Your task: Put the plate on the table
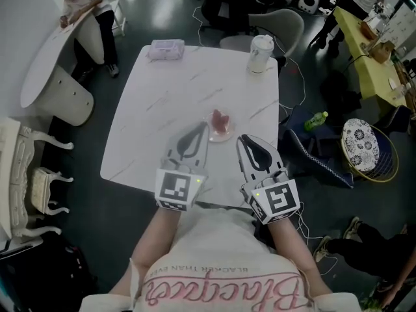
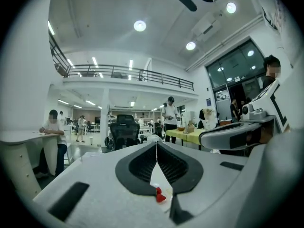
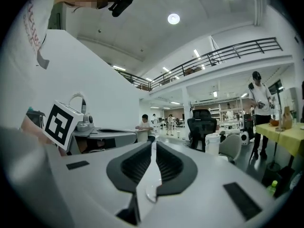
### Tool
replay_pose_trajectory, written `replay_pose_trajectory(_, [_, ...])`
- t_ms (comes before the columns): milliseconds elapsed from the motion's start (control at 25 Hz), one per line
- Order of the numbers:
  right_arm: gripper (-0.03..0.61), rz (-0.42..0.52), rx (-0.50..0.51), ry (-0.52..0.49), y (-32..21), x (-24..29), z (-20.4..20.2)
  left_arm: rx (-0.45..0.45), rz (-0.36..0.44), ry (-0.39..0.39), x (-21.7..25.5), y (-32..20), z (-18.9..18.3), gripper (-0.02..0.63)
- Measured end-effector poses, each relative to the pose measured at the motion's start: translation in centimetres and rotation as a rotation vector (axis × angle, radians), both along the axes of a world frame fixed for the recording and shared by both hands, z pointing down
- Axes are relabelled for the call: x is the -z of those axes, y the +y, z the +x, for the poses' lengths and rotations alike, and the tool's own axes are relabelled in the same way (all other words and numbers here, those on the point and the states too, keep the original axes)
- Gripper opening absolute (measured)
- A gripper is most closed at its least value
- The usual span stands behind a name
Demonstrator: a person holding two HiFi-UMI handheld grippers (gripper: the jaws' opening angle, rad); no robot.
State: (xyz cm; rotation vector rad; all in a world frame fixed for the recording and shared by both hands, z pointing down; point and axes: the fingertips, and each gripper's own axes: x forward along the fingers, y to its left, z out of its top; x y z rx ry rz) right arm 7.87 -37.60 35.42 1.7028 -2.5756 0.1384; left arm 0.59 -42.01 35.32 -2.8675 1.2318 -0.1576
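A small clear plate (image 1: 221, 132) with a red-pink piece of food (image 1: 220, 120) on it rests on the white marble table (image 1: 156, 109), near the front edge. My left gripper (image 1: 202, 128) is shut, its tips just beside the plate's left rim, holding nothing. My right gripper (image 1: 242, 139) is shut too, its tips close to the plate's right rim. In the left gripper view the jaws (image 2: 156, 144) meet, and the red food (image 2: 159, 194) shows below them. Beneath the right gripper (image 3: 153, 144), the plate's rim (image 3: 151, 192) shows.
A tissue pack (image 1: 167, 48) and a white lidded cup (image 1: 260, 52) stand at the table's far side. A grey chair (image 1: 281, 23) is behind it. On the floor to the right lie a green bottle (image 1: 316, 119) and a patterned basket (image 1: 366, 147). White chairs (image 1: 32, 174) stand left.
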Motion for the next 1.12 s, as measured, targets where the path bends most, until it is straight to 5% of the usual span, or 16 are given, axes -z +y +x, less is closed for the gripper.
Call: replay_pose_trajectory(1120, [0.025, 0.023, 0.012, 0.051, -0.5, -0.4, -0.7, -0.042, 0.019, 0.001, -1.3, 1.0, 1.4, 0.005])
